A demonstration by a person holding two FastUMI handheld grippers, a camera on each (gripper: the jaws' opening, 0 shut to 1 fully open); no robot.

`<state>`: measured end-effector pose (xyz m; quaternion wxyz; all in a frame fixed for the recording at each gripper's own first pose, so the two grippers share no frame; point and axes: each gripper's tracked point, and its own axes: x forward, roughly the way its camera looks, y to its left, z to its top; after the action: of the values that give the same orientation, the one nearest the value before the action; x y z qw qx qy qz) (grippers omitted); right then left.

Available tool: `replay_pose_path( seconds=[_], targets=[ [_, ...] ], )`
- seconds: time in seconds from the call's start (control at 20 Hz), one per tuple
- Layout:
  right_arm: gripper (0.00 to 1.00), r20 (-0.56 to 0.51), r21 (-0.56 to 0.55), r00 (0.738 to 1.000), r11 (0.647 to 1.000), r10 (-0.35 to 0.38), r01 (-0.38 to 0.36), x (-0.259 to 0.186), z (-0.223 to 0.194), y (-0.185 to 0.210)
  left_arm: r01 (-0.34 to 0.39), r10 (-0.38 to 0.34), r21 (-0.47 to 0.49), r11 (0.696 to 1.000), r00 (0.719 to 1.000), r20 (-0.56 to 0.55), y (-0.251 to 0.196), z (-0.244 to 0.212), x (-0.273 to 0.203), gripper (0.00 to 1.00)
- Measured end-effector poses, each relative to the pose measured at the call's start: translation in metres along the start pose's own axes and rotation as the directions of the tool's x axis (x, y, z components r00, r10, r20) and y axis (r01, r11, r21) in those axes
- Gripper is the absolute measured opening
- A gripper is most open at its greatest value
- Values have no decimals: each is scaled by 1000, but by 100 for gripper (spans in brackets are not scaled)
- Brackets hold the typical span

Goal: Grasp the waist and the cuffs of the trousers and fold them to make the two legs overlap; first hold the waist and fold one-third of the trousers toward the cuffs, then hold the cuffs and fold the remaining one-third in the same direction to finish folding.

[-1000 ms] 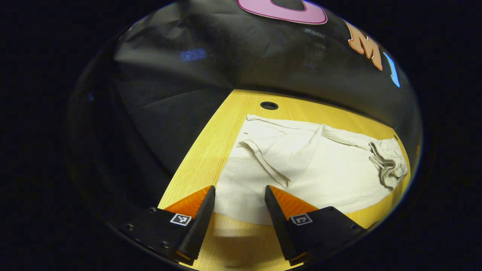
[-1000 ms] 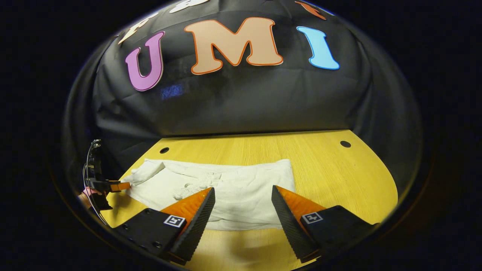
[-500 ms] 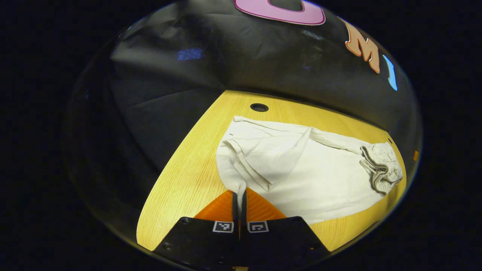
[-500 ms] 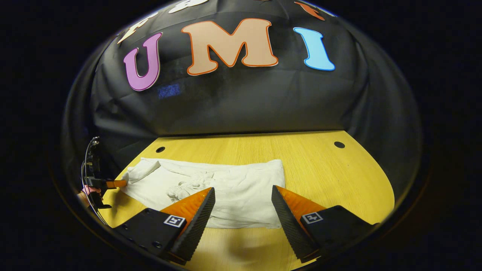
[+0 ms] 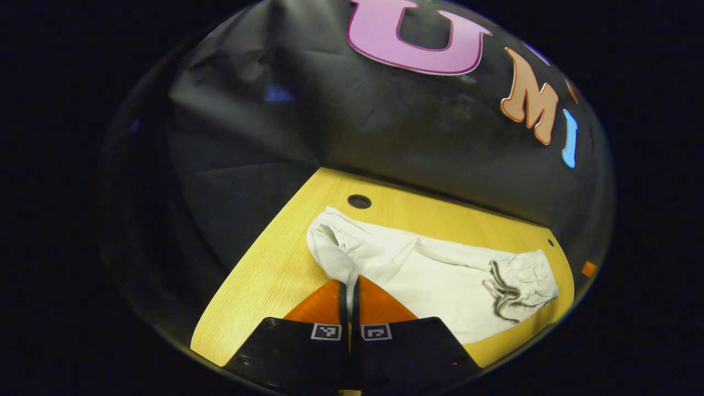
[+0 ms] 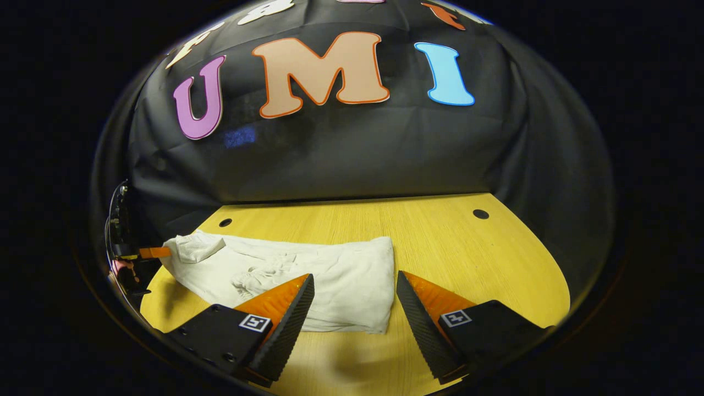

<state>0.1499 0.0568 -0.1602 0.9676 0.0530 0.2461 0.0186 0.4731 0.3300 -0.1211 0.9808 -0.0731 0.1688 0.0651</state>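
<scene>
Left claw (image 5: 348,286) pinched tight on a lifted corner of the cream, crumpled trousers (image 5: 440,275); right claw (image 6: 352,308) wide apart, holding nothing, above the wood-grain worktop (image 6: 467,258).

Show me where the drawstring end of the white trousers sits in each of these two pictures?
Left gripper view: the drawstring waist lies lower right, far from the shut fingers.
Right gripper view: the drawstring waist lies lower left of centre, just above the left finger.
Shared landmark: the table hole beside the trousers.
</scene>
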Motion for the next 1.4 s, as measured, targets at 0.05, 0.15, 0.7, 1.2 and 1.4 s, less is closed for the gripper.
replay_pose_path(
  seconds=[0.05,0.15,0.7,1.2,1.4],
  targets=[
    [92,3,4,1000,1000,-1,1,0,2,-4,14,-14,15,1000,1000,18,-12,10,-4,0],
    [96,7,12,1000,1000,1,-2,-2,4,-12,45,-47,48,998,998,45,-42,27,-11,0],
    [96,14,37,999,999,34,-35,0,16,-61,263,-280,167,950,956,85,-264,69,-25,0],
    [96,14,38,1000,999,0,-1,-10,24,-122,458,-457,215,863,888,-56,-424,-4,-34,0],
    [96,14,33,1000,999,-7,6,-14,22,-132,476,-465,231,849,879,-101,-449,-42,-30,3]
  ],
)
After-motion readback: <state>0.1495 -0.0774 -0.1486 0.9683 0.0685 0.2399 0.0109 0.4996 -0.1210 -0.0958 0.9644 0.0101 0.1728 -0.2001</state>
